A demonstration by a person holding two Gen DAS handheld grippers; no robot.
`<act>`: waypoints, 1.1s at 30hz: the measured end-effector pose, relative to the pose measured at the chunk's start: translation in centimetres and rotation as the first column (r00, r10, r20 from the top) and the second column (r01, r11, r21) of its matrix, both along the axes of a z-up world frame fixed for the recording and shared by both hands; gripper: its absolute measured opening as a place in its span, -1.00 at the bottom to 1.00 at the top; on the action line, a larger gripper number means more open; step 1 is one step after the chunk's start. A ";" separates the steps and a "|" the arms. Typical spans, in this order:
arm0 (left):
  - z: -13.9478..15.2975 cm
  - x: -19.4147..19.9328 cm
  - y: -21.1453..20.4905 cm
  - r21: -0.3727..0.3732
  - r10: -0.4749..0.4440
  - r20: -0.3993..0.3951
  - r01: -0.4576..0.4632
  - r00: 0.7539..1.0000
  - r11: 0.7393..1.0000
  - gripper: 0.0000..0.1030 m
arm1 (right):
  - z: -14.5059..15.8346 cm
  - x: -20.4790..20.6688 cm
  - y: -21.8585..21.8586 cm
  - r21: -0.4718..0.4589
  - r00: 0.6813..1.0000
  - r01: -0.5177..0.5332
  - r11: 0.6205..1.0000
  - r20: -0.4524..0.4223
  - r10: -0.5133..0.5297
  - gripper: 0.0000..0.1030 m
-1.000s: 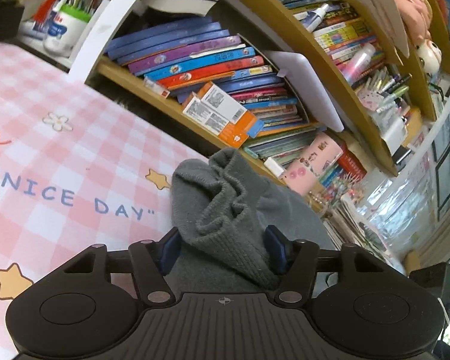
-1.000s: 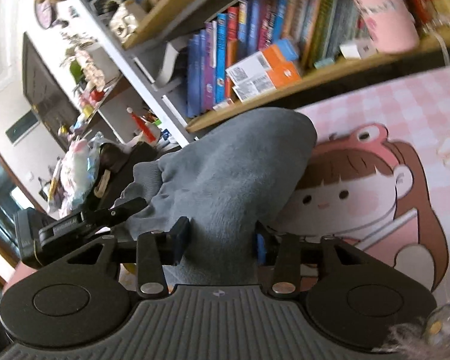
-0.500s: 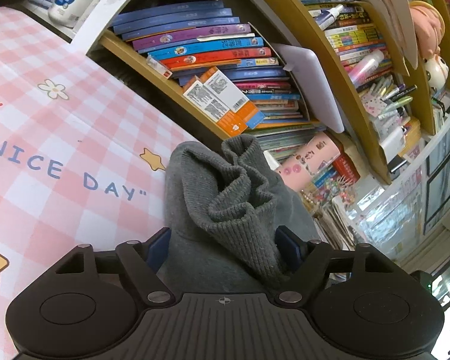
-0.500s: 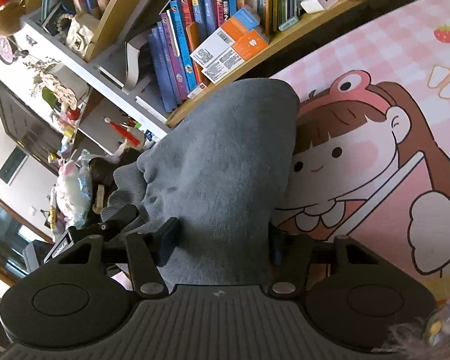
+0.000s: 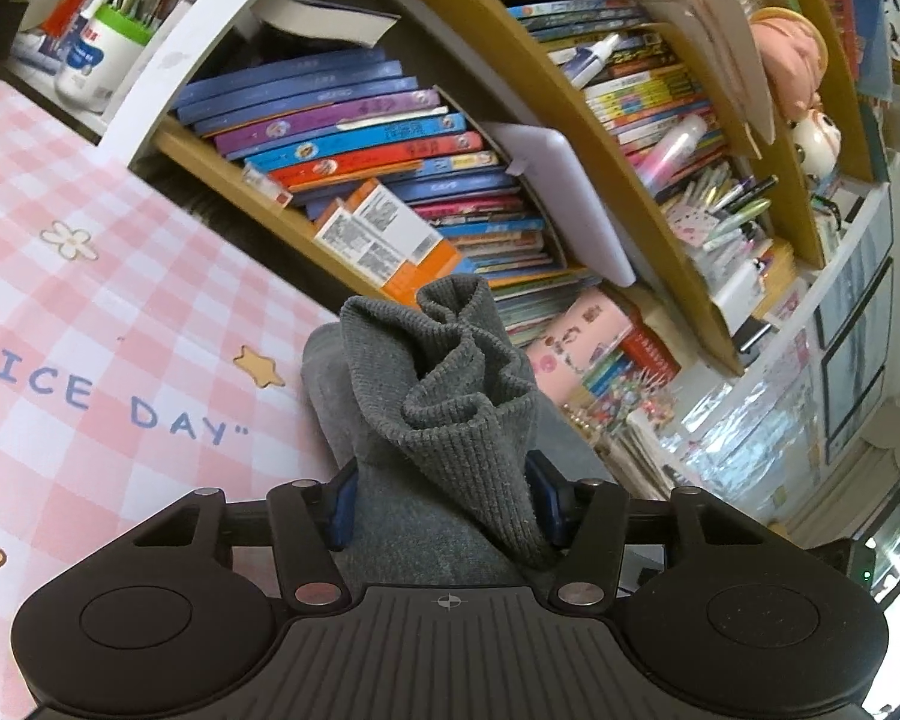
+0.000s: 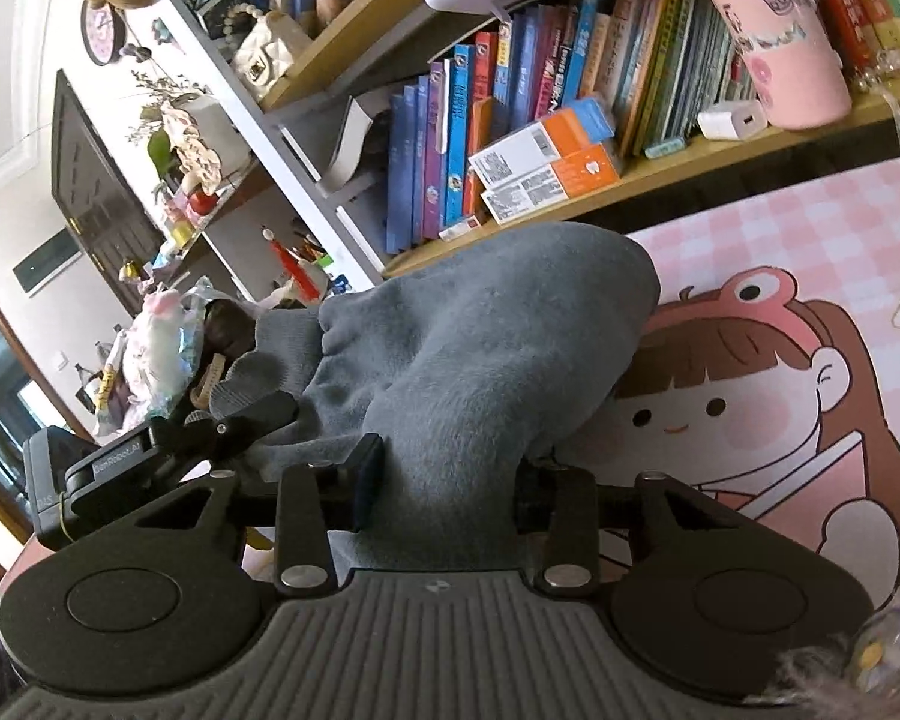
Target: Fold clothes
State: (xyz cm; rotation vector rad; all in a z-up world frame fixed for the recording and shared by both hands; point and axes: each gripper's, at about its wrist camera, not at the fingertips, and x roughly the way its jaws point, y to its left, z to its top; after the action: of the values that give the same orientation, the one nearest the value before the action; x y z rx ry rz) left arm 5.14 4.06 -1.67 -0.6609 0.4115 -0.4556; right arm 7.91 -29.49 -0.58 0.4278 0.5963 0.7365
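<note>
A grey sock [image 5: 432, 420] is stretched between two hand-held tools above a pink checked surface [image 5: 90, 312], in front of a crowded bookshelf [image 5: 390, 168]. The left tool [image 5: 441, 501] has just been closing and now clamps the ribbed cuff [image 5: 462, 372] of the sock, which bunches into folds just ahead of its blue pads. The right tool [image 6: 444, 483] has also just been closing and grips the sock's smooth foot end [image 6: 510, 324], the rounded part bulging forward toward the bookshelf. Holding one end in each tool likely keeps the sock lifted and spread so one end can be brought over the other for a fold. In the right tool's view the left tool [image 6: 168, 450] appears side-on beside the sock, showing how near the two ends sit. Much is hidden: the fabric covers each tool's fingertips, so the exact points of contact cannot be seen. Whether the sock's underside touches the surface cannot be told. The person's hands are out of view.
</note>
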 end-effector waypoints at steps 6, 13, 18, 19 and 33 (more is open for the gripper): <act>0.4 0.0 -0.1 0.010 0.002 0.011 -0.002 1.000 1.000 0.03 | 0.2 0.1 0.1 -0.001 1.000 -0.005 1.000 0.017 0.005 -0.28; 1.2 1.3 0.3 0.019 -0.007 0.010 0.007 1.000 1.000 0.03 | 0.9 0.8 0.4 -0.014 0.999 -0.004 1.000 0.054 0.005 -0.28; 2.5 2.9 0.6 0.059 -0.011 0.047 0.008 0.999 0.998 0.03 | 1.5 2.3 1.5 -0.022 0.996 0.000 1.000 0.088 0.002 -0.28; 2.8 3.2 0.6 0.066 -0.012 0.054 0.009 0.998 0.998 0.03 | 1.6 2.7 1.7 -0.023 0.996 -0.001 1.000 0.092 0.003 -0.28; 2.9 8.4 2.2 0.011 0.005 0.087 -0.006 0.996 1.000 0.03 | 2.4 7.8 3.7 -0.016 0.991 0.017 1.000 0.131 -0.015 -0.28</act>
State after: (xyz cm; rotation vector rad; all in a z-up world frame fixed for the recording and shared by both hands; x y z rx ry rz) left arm 13.54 6.23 1.25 -0.6287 0.3294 -0.4745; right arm 15.75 -25.80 1.86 0.3648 0.4753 0.7373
